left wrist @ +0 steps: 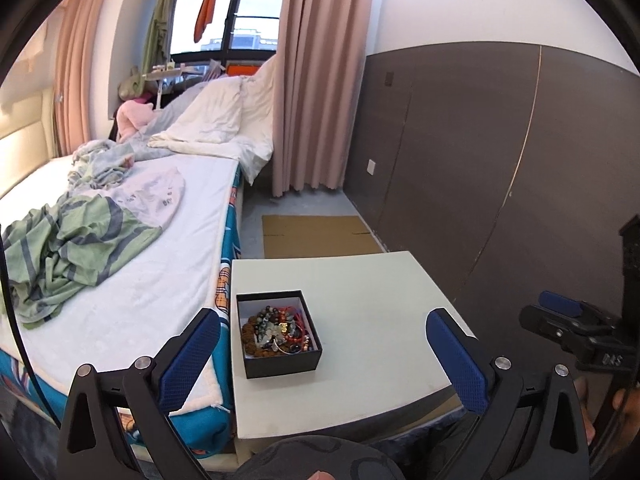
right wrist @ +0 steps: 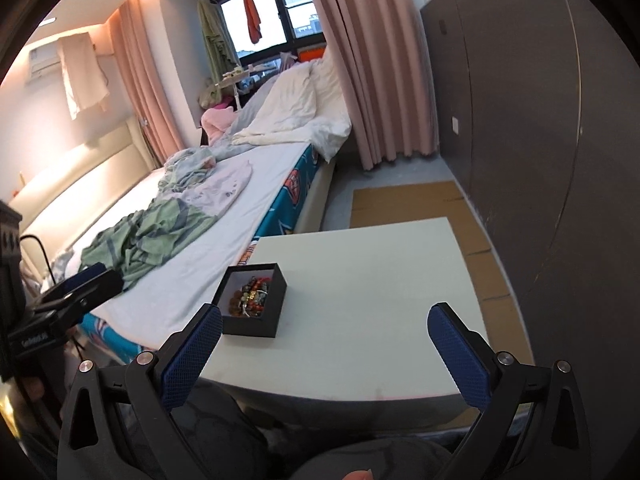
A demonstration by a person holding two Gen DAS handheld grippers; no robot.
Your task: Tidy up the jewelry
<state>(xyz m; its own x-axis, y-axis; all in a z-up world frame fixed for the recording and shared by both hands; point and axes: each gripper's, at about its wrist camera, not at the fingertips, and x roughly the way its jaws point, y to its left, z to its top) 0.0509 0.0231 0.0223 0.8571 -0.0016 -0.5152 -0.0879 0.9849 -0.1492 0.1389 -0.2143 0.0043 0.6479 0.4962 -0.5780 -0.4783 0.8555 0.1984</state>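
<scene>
While both jaws stand fully apart and empty, the left gripper and right gripper hover over the pale square table. Ahead of them sits the open black cardboard box of beaded jewelry.

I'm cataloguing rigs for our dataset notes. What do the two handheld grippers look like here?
Both match: the left gripper and right gripper have black angular plastic frames with silver pivot bolts and two fingers faced with blue textured pads. White lettering marks each body's side, too blurred to read. A black cable trails behind the left unit.
</scene>
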